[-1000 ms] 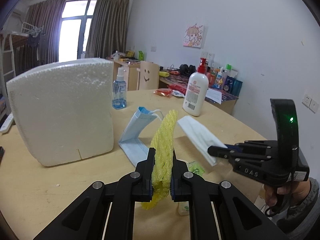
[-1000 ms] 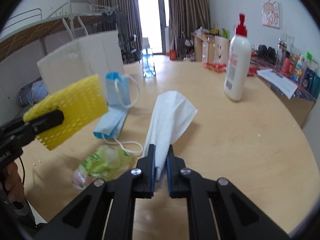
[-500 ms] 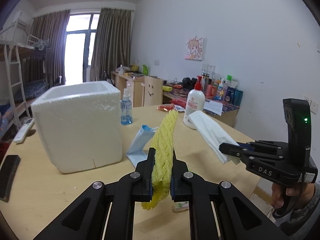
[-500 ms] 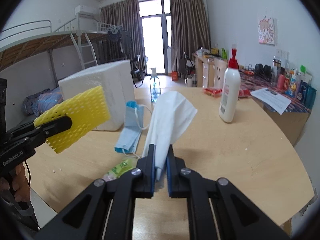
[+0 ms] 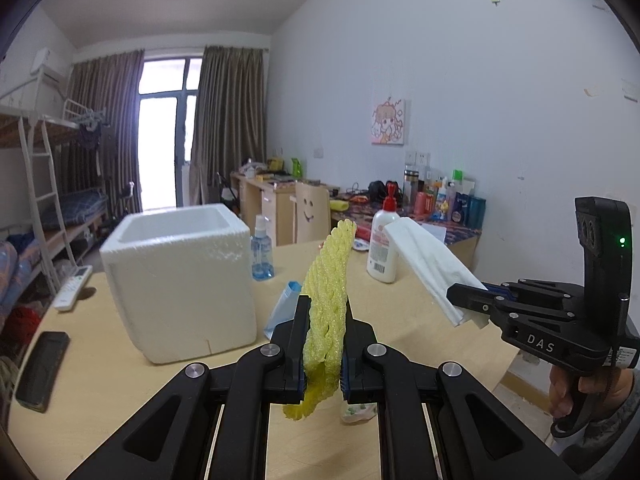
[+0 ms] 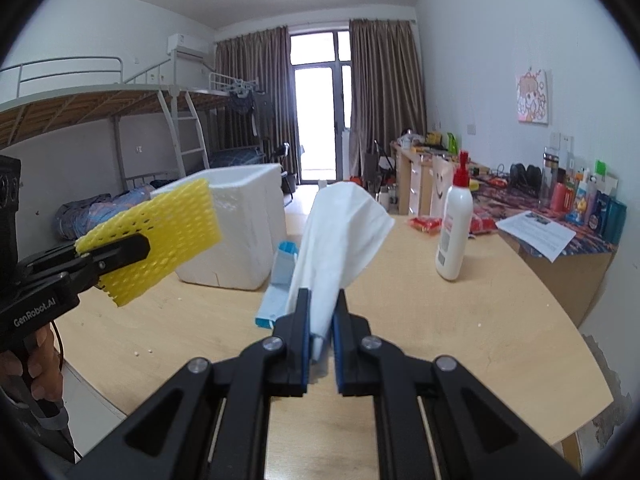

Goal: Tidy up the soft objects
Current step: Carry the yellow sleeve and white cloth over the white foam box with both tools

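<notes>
Nearest: left gripper, jaws clamped narrow on a yellow foam net sleeve. The sleeve stands up out of the jaws, with a short tail hanging below them. It is clear of the tabletop.

Right gripper, jaws pinched narrow on a folded white tissue. The tissue fans out above and ahead of the jaws, also held in the air. In the left wrist view the same gripper holds it near one end, the rest cantilevered out.

On the tabletop below the grippers: a small green-printed packet, mostly hidden behind the left gripper. Beyond it a folded blue face mask lies just beside the white foam box.

The box is open-topped and stands toward the tabletop's left edge. Judged to be the destination for the soft items; not confirmed.

Farther back: a blue spray bottle and a white pump bottle, both upright.

Risks:
- Both loads are limp and light. A quick swing could let the tissue flap or slide out of its narrow pinch.
- The grippers sit near each other; converging on the box opening together could cause a collision.
- A low approach may catch the box rim and shove or tip the light foam box.
</notes>
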Tool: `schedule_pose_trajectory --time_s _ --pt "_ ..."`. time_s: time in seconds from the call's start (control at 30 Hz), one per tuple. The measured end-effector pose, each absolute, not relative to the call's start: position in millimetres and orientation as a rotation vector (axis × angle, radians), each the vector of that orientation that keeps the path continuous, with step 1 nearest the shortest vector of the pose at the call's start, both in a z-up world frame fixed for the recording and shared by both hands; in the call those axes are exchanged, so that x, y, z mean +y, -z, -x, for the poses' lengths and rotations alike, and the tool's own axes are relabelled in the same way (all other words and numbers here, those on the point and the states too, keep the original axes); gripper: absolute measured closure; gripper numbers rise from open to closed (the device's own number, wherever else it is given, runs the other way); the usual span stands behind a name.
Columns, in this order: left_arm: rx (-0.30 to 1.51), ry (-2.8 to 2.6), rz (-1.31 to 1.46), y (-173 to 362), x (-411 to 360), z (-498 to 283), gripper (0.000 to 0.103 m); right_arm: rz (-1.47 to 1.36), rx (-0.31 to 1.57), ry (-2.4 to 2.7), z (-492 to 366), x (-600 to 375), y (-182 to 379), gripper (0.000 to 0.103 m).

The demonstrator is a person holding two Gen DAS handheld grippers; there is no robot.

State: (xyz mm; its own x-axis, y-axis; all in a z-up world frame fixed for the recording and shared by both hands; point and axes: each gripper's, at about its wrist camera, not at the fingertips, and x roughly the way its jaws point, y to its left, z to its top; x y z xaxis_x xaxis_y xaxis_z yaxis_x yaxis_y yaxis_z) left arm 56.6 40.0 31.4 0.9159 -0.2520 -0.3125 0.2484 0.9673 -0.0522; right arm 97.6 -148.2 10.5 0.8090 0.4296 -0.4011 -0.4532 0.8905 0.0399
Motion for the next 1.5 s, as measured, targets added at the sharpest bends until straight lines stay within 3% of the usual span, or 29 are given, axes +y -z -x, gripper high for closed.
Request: schedule_pose_trajectory --time_s 0.7,1.5 --pt "0.19 0.175 -0.05 -59 37 -5 0.091 0.048 0.264 -0.538 -62 -149 -33 0.091" --pt "0.158 -0.116 -0.041 -64 92 19 0.091 0.112 0.248 -0.747 -64 -78 -32 0.091"
